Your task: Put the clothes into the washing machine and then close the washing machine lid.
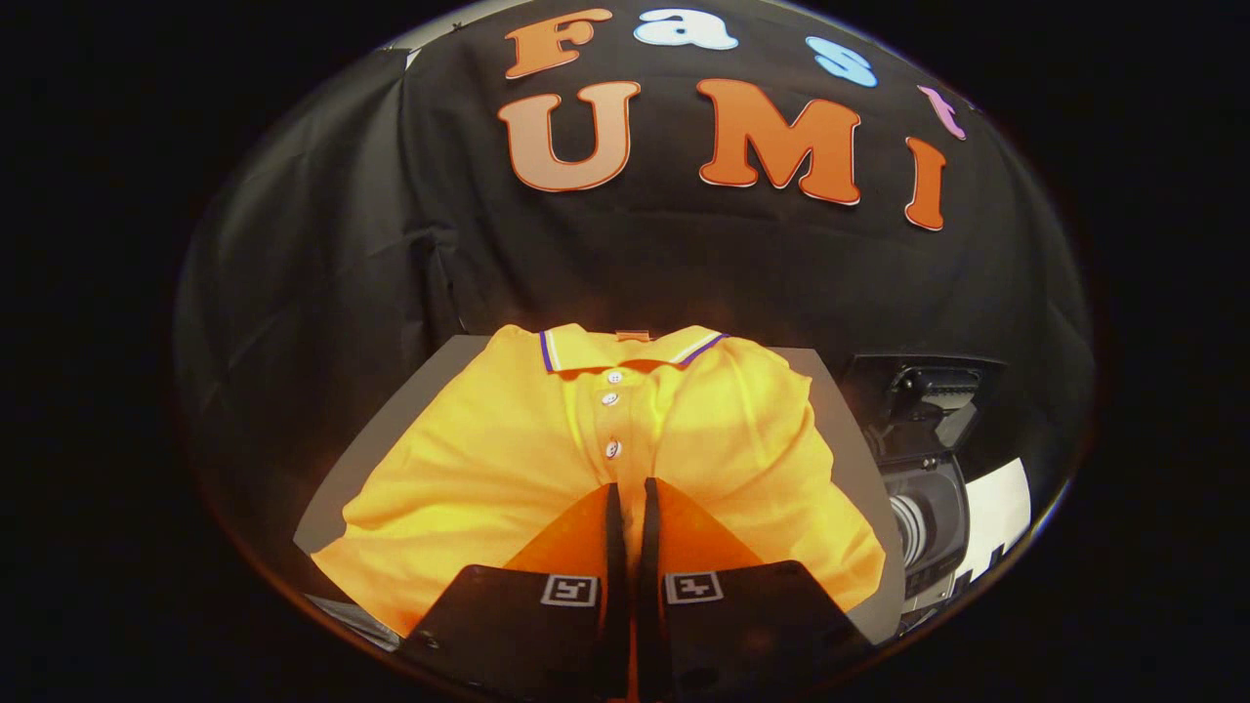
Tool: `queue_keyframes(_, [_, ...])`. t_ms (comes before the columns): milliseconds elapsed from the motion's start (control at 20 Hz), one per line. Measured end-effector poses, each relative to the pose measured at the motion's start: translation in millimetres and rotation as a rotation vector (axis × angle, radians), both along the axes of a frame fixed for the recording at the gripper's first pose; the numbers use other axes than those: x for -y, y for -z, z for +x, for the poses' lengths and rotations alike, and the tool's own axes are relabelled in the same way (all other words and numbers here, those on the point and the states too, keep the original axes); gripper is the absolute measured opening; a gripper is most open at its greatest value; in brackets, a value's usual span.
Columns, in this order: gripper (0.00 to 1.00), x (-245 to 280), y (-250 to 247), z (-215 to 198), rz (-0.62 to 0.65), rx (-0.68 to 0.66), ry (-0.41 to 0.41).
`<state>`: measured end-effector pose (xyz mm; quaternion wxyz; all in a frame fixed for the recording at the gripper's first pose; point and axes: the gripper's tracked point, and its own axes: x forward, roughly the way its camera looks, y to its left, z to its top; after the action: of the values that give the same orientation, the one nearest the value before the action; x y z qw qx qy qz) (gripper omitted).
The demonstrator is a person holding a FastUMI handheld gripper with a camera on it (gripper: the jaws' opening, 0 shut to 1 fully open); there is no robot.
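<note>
In the gripper view, the gripper (630, 493) has its two fingers nearly pressed together, only a thin slit between them, and their tips rest over the lower placket of the yellow polo shirt (508, 459). If cloth is pinched, I cannot tell. The shirt lies flat on the grey table (391, 430), collar pointing away from the fingers. The washing machine (928, 488) stands to the right, lid open
</note>
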<state>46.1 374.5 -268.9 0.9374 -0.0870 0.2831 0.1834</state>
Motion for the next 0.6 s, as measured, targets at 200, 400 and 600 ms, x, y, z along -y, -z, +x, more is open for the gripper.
queue_keyframes(200, [0.08, 6.8, -5.9, 3.0, 0.056, -0.054, 0.003])
queue_keyframes(400, [0.08, 15.5, -24.1, 10.3, 0.096, -0.035, 0.037])
queue_keyframes(600, [0.08, 15.8, -44.4, 21.6, 0.113, 0.006, 0.038])
